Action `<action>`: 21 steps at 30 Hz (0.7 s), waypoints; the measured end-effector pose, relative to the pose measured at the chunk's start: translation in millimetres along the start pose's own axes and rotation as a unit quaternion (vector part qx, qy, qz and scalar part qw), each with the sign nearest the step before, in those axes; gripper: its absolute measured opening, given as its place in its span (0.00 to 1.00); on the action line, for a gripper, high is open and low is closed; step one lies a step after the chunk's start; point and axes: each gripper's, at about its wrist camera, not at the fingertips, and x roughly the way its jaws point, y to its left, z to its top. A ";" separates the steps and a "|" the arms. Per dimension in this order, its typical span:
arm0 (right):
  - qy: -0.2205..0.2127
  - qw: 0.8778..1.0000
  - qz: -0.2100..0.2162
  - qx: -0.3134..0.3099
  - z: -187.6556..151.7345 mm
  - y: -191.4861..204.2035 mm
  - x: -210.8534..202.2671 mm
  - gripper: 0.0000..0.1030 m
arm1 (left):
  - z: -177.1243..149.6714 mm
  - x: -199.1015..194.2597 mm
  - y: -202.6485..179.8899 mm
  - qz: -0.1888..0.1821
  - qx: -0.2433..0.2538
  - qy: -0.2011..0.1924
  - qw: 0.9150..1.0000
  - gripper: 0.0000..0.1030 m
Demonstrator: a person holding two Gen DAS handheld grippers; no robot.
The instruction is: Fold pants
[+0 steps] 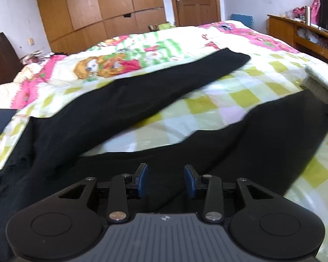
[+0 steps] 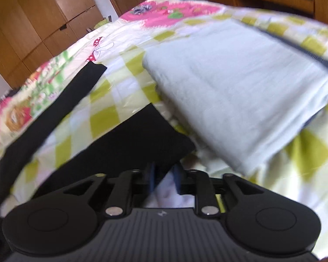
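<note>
On checked quilt (image 1: 207,109), matte black pants (image 1: 120,100)

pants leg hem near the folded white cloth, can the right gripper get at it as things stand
Probably yes. The right gripper sits right at the corner of the black pants, jaws slightly apart, nothing between. The folded white cloth lies close beside that hem, perhaps over its edge, and could get caught.

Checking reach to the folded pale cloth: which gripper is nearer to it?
Right. The right gripper sits beside the folded pale cloth; the left gripper is over the pants, further off.
</note>
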 end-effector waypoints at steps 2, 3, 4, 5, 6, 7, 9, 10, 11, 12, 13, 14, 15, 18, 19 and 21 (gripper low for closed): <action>-0.033 0.999 -0.026 -0.016 -3.8 6.7 -24.7 0.32 | -1.9 -3.7 21.0 0.016 -0.003 -0.010 1.000 0.56; -0.051 0.998 -0.031 -0.035 -4.3 14.4 -35.2 0.32 | -2.4 -4.5 32.7 0.027 -0.003 -0.014 1.000 0.59; -0.065 0.995 -0.030 -0.065 -3.9 27.4 -42.5 0.33 | -2.7 -4.7 45.0 0.039 -0.002 -0.019 0.999 0.62; -0.074 0.992 -0.021 -0.096 -3.6 42.3 -49.0 0.37 | -1.8 -3.8 61.0 0.055 0.001 -0.025 0.998 0.63; -0.075 0.989 -0.005 -0.127 -0.5 62.1 -46.3 0.45 | -0.8 -1.9 75.6 0.069 0.003 -0.029 0.997 0.64; -0.070 0.985 0.016 -0.158 1.3 83.7 -42.2 0.48 | 0.3 0.9 90.8 0.083 0.002 -0.033 0.996 0.64; -0.052 0.972 0.072 -0.218 4.3 136.2 -19.8 0.49 | 7.1 9.2 126.1 0.110 -0.008 -0.037 0.993 0.65; -0.041 0.963 0.096 -0.250 4.3 164.0 -4.3 0.49 | 11.8 14.8 144.3 0.119 -0.015 -0.039 0.992 0.67; -0.028 0.951 0.118 -0.283 4.1 195.0 13.3 0.49 | 15.1 20.8 160.5 0.127 -0.020 -0.039 0.991 0.68; -0.016 0.941 0.137 -0.309 2.6 222.7 29.5 0.49 | 18.4 28.1 176.3 0.136 -0.027 -0.036 0.990 0.69; -0.006 0.931 0.154 -0.331 1.6 249.1 43.8 0.49 | 21.9 36.6 191.4 0.143 -0.035 -0.025 0.989 0.69; 0.002 0.923 0.167 -0.348 1.1 274.5 57.6 0.49 | 23.8 42.9 202.2 0.147 -0.042 -0.013 0.988 0.69; 0.011 0.915 0.177 -0.363 0.8 299.6 70.3 0.49 | 23.5 45.7 208.3 0.149 -0.041 -0.009 0.988 0.69; 0.028 0.890 0.203 -0.408 -5.8 358.4 96.5 0.49 | 14.8 51.0 211.9 0.175 -0.016 -0.007 0.984 0.79; 0.032 0.880 0.208 -0.426 -9.3 374.7 102.3 0.49 | 11.4 54.9 212.5 0.185 -0.011 -0.005 0.983 0.81; 0.042 0.861 0.217 -0.458 -17.0 400.0 110.1 0.51 | 6.3 67.4 218.2 0.184 -0.009 0.008 0.983 0.82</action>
